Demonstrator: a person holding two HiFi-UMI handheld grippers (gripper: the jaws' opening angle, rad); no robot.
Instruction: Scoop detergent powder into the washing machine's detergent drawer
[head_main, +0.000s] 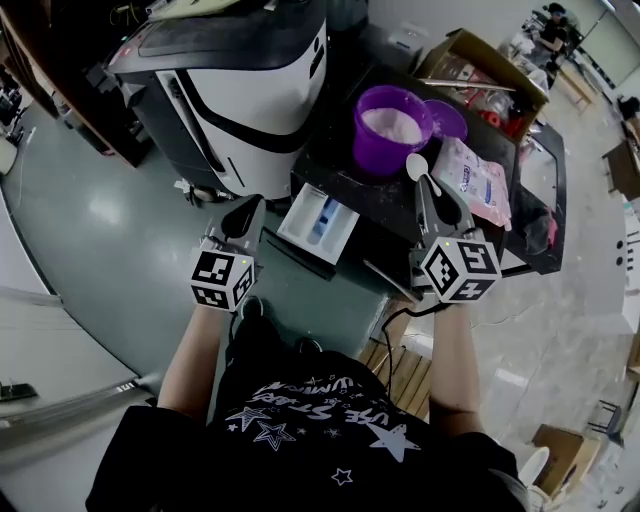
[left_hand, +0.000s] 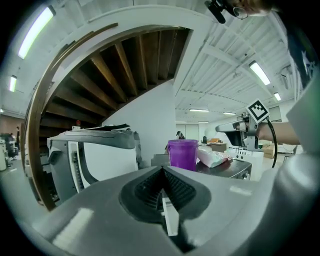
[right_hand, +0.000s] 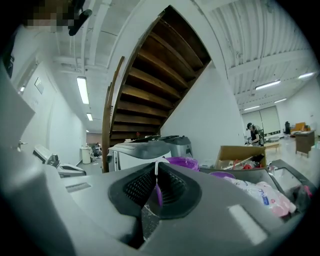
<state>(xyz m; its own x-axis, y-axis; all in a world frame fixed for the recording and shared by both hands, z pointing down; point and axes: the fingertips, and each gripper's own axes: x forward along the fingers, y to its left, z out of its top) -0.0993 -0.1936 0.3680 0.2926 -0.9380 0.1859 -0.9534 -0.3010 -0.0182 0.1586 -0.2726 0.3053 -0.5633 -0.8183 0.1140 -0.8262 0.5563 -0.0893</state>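
The right gripper (head_main: 428, 188) pinches a white spoon (head_main: 417, 165), its handle mostly hidden between the 2 jaws, beside the purple tub (head_main: 388, 130) of powder on a dark table (head_main: 335, 165), while the left gripper (head_main: 244, 212), jaws pressed together and empty, hovers by the open drawer (head_main: 318, 222) above green floor (head_main: 110, 220).

White scoop (head_main: 417, 166) just beside powder-filled purple tub (head_main: 392, 125), open white drawer (head_main: 318, 222) nearby
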